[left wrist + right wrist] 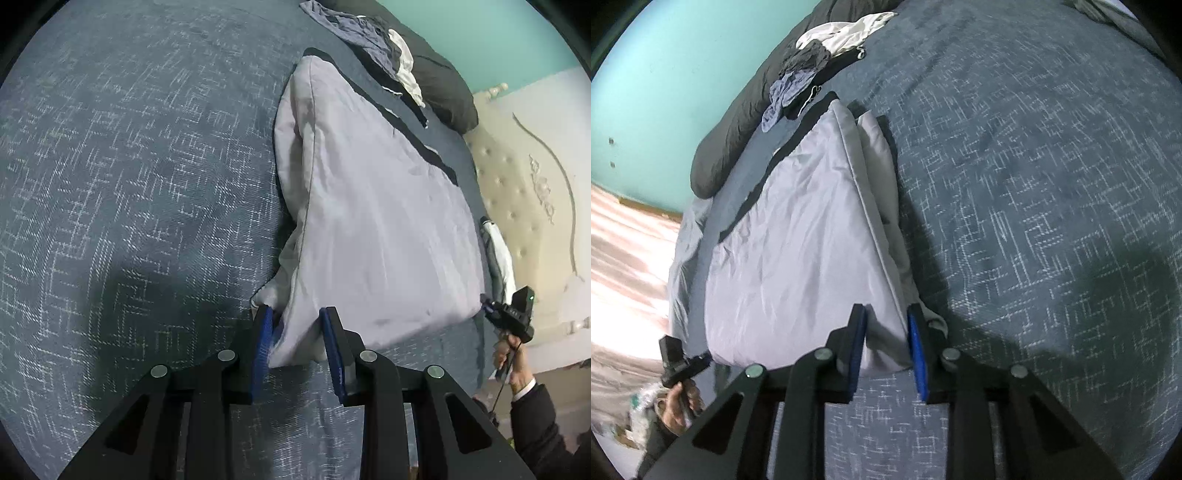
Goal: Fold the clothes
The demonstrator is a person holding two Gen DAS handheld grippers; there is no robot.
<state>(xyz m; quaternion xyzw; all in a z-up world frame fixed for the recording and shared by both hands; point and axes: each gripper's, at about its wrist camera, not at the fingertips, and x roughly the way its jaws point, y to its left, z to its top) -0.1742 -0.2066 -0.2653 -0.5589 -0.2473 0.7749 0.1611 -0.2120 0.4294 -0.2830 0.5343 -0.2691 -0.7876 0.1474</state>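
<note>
Both tongs, left (297, 339) and right (886, 339), stand apart astride corners of the grey garment (369, 221); each should clamp together, then lift evenly over the bed (129, 184).

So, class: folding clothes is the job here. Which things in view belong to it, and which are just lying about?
Part of the job:
light grey garment
left gripper, a corner between its fingers
right gripper, another corner between its fingers

Lying about:
crumpled blue clothes
white cloth
dark bolster
patterned bedspread
</note>
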